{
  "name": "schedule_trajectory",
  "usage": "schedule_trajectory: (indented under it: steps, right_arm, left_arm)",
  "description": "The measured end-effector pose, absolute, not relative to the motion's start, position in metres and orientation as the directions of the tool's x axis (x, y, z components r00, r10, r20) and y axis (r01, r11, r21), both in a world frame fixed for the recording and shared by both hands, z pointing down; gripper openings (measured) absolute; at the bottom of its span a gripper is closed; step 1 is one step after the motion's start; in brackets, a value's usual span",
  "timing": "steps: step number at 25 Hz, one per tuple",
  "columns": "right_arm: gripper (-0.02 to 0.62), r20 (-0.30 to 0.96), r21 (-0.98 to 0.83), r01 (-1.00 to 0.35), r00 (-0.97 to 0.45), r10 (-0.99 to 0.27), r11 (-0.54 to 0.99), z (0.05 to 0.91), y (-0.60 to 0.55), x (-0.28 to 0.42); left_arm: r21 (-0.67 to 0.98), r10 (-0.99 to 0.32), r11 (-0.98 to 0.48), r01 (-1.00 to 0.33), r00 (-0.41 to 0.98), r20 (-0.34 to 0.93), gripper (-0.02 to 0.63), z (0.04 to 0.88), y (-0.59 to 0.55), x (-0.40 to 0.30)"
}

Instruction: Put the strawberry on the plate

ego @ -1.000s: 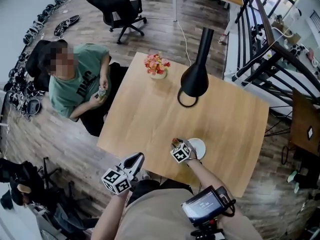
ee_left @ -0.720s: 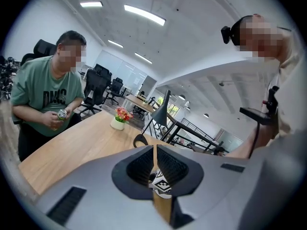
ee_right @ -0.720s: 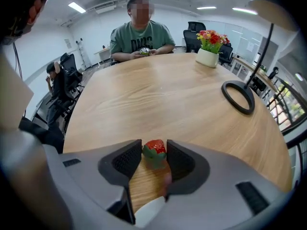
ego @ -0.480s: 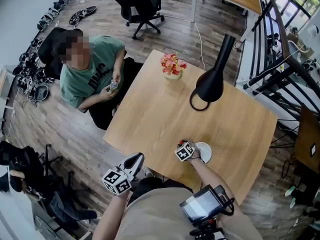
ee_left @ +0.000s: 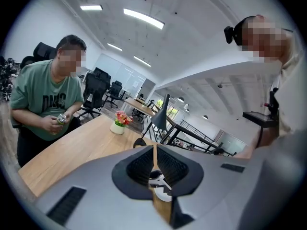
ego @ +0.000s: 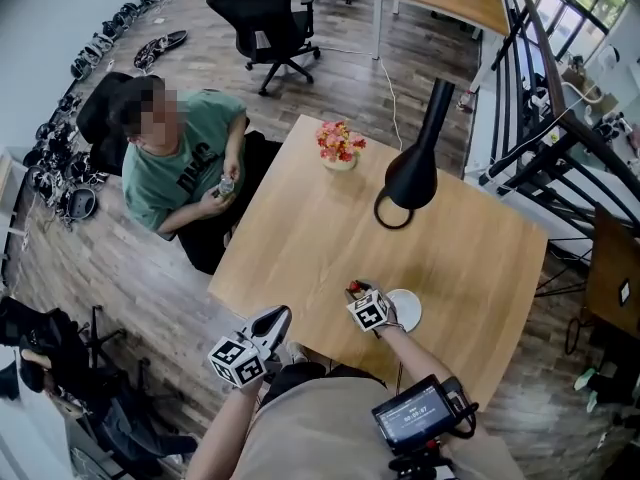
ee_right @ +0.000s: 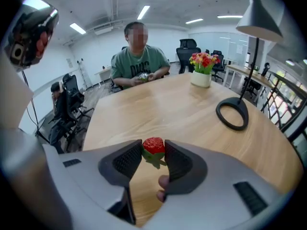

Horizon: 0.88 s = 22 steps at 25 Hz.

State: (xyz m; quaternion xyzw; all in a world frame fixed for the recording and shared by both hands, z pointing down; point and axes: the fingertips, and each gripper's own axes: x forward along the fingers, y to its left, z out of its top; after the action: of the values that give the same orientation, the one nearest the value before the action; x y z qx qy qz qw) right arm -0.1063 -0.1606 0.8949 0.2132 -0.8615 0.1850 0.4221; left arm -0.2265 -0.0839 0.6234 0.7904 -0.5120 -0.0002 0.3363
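A red strawberry (ee_right: 153,145) with green leaves sits between the pads of my right gripper (ee_right: 153,151), which is shut on it just above the tabletop. In the head view the strawberry (ego: 353,287) shows as a red spot at the right gripper (ego: 356,292) tips, just left of the small white plate (ego: 408,310) near the table's front edge. My left gripper (ego: 274,319) hangs off the table's front edge, to the left. In its own view the left gripper (ee_left: 154,156) has its pads together, with nothing between them.
A black desk lamp (ego: 411,170) stands mid-table, its ring base (ee_right: 233,114) to the right of the strawberry. A flower pot (ego: 340,146) sits at the far edge. A person in a green shirt (ego: 178,168) sits at the table's left side. Office chairs (ego: 268,20) stand beyond.
The head view has shifted a little. My right gripper stays at the plate's left edge with the strawberry in it. The left gripper has not moved.
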Motion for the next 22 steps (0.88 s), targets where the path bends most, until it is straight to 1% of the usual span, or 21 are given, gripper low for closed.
schedule_trajectory:
  steps: [4, 9, 14, 22]
  right_arm:
    - [0.152, 0.738, -0.147, -0.528, -0.621, -0.263, 0.836, 0.844, -0.164, -0.115]
    - [0.152, 0.605, -0.157, -0.517, -0.724, -0.332, 0.841, 0.781, -0.168, -0.125]
    - [0.152, 0.535, -0.13, -0.521, -0.753, -0.383, 0.843, 0.724, -0.17, -0.121]
    - [0.152, 0.42, -0.118, -0.509, -0.803, -0.421, 0.853, 0.649, -0.167, -0.105]
  left_arm:
    - [0.525, -0.803, -0.29, -0.8, 0.502, 0.321, 0.006, 0.615, -0.088, -0.221]
    - [0.521, -0.803, -0.308, -0.796, 0.511, 0.307, 0.006, 0.606, -0.088, -0.221]
    - [0.533, -0.818, -0.297, -0.792, 0.499, 0.287, 0.006, 0.602, -0.086, -0.225]
    - [0.533, -0.847, -0.288, -0.796, 0.471, 0.247, 0.006, 0.587, -0.092, -0.222]
